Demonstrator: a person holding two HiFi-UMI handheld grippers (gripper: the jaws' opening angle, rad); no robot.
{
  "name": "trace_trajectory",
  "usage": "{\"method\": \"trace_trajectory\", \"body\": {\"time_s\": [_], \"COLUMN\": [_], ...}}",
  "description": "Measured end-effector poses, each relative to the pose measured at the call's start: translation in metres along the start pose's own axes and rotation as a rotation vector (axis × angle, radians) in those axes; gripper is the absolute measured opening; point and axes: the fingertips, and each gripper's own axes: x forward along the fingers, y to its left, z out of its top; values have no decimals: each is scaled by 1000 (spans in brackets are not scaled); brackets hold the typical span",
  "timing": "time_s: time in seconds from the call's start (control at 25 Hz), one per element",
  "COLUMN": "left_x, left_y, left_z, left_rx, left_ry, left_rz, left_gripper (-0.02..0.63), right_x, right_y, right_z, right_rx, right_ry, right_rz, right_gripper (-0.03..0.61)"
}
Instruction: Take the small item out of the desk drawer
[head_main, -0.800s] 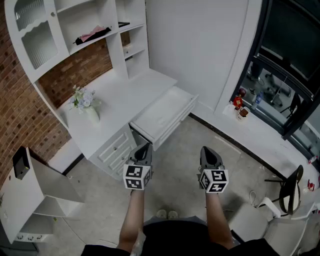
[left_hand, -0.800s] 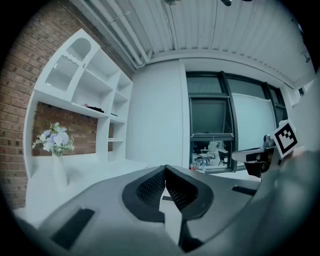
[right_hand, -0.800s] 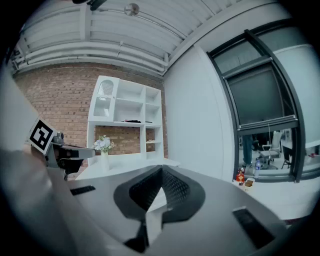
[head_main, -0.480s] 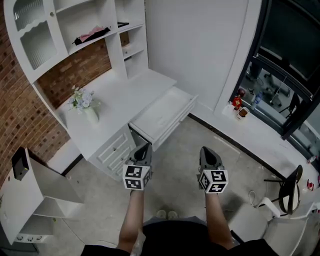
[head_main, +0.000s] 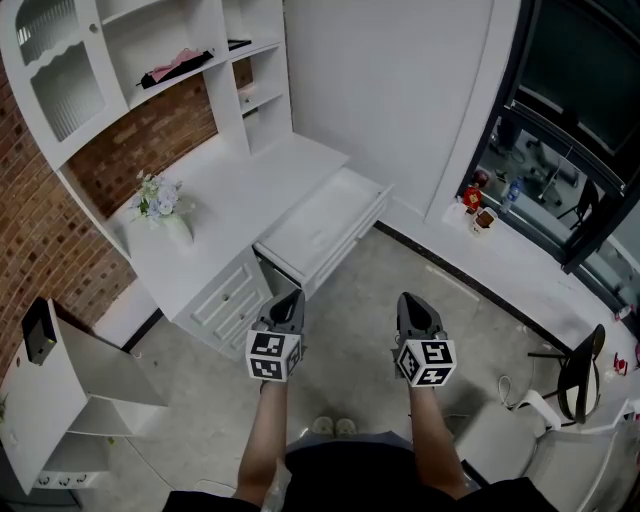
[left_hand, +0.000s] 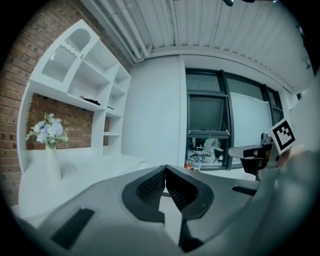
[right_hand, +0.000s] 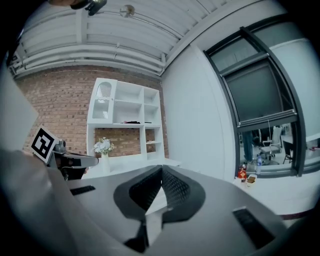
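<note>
The white desk (head_main: 245, 195) has its wide drawer (head_main: 325, 228) pulled out towards me. The drawer's inside looks plain white and I can make out no small item in it from here. My left gripper (head_main: 290, 297) hangs shut just below the drawer's front left corner, over the floor, with nothing between its jaws. My right gripper (head_main: 411, 300) is level with it, further right, also shut and empty. The left gripper (left_hand: 165, 168) and the right gripper (right_hand: 161, 169) both show their ribbed pads meeting at the tips.
A vase of flowers (head_main: 162, 203) stands on the desktop, under a white shelf hutch (head_main: 175, 45) against a brick wall (head_main: 45, 240). Small closed drawers (head_main: 228, 300) sit below the desktop. A white cabinet (head_main: 65, 400) stands at the left, a windowsill with small objects (head_main: 480, 212) and a chair (head_main: 570, 380) at the right.
The head view has drifted slightly, so the desk sits a little further left in it. Both grippers stay in the same place, shut.
</note>
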Motion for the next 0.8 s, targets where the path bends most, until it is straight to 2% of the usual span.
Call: {"method": "trace_trajectory", "body": {"time_s": [0.2, 0.32, 0.4, 0.52, 0.8], "left_x": [1, 2, 2, 2, 2], "left_y": [-2, 1, 4, 10, 18], "left_z": [6, 8, 7, 7, 6], "left_rx": [-7, -14, -13, -14, 19], "left_ry": [-46, -54, -55, -55, -65], "left_rz": [-18, -15, -7, -3, -29], "left_gripper": [27, 199, 250, 281, 288], "right_x": [-1, -1, -1, 0, -7], "right_y": [-3, -5, -6, -5, 1], "right_z": [-3, -5, -6, -5, -8], "right_rx": [14, 26, 32, 32, 41], "right_ry": [6, 9, 11, 8, -18], "right_rz": [-10, -23, -30, -41, -67], "right_gripper": [-2, -2, -2, -2, -2]}}
